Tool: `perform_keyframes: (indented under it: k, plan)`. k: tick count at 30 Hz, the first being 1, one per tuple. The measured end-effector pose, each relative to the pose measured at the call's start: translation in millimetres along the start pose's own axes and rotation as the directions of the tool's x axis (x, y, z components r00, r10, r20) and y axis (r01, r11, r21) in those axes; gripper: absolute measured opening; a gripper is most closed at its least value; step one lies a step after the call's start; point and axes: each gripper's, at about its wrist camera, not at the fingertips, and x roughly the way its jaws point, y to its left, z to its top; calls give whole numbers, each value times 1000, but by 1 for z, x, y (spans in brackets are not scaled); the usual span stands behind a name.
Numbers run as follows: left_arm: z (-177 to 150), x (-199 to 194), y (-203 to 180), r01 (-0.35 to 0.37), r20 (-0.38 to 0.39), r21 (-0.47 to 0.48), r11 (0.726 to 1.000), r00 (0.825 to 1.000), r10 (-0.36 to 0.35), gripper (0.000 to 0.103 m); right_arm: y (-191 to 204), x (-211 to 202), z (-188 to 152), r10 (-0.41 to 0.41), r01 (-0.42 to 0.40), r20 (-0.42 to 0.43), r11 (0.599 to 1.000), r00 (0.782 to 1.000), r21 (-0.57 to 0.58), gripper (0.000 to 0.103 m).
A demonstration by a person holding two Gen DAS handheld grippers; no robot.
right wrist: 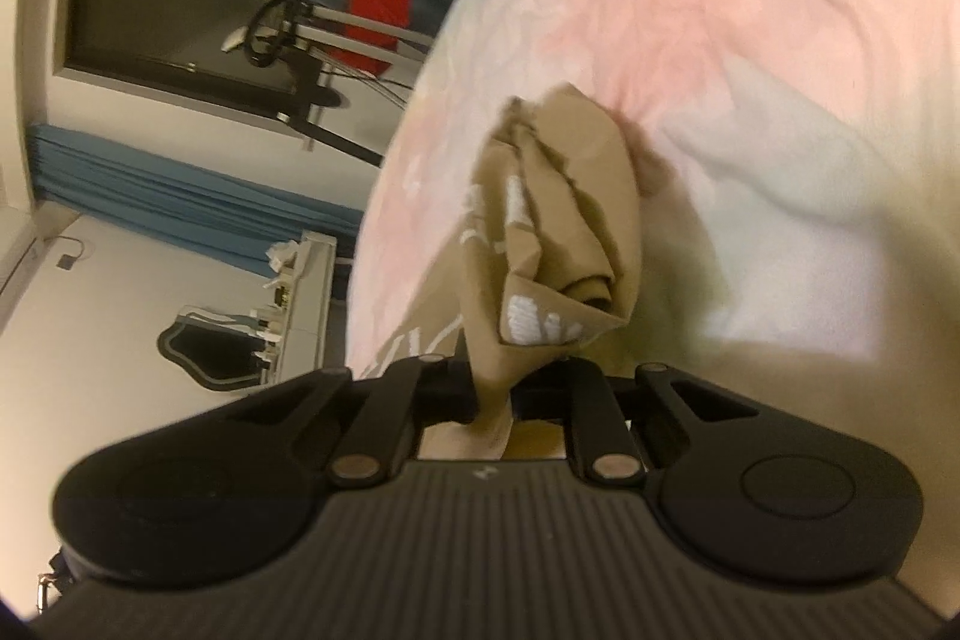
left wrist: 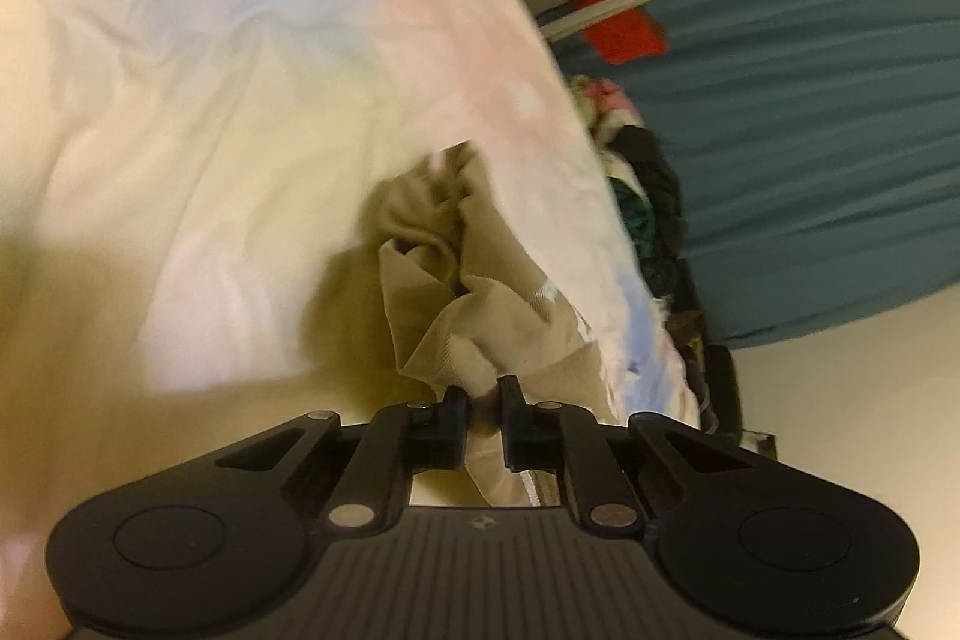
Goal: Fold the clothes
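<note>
Beneath you spreads a soft, wrinkled pastel bedsheet. Above it hangs the crumpled tan garment, matte cloth with white print, bunched between your tools. Your left hand-held gripper pinches one edge; your right hand-held gripper is clamped on another.

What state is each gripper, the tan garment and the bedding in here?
Left gripper: shut on the tan garment.
Right gripper: shut on the tan garment.
Tan garment: bunched and crumpled, not yet folded, white print showing.
Pastel bedspread: spread out, lightly wrinkled.
Teal curtains: drawn, pleated.
</note>
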Motion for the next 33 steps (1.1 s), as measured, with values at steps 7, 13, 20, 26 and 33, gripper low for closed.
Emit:
perform_keyframes:
  k: [7, 13, 20, 26, 33]
  plan:
    - [5, -19, -49, 54, -53, 34, 998, 997, -52, 9, 26, -36, 15, 37, -38, 55, 999, 998, 13, 13]
    - [11, -6, -119, 76, -102, 140, 987, 993, -62, 8, 44, -65, 48, 34, -36, 119, 999, 992, 14, 13]
    - [23, 59, -221, 93, -73, 256, 962, 994, -77, 0, 42, -67, 132, -22, 9, 190, 998, 982, 70, 13]
    - [25, 129, -271, 123, -145, 246, 961, 985, -89, 0, 30, -44, 192, -54, 46, 160, 997, 986, 59, 12]
    - [1, 159, -201, 150, -378, 21, 988, 917, -132, 50, 30, -33, 200, -38, 38, 112, 999, 993, 4, 12]
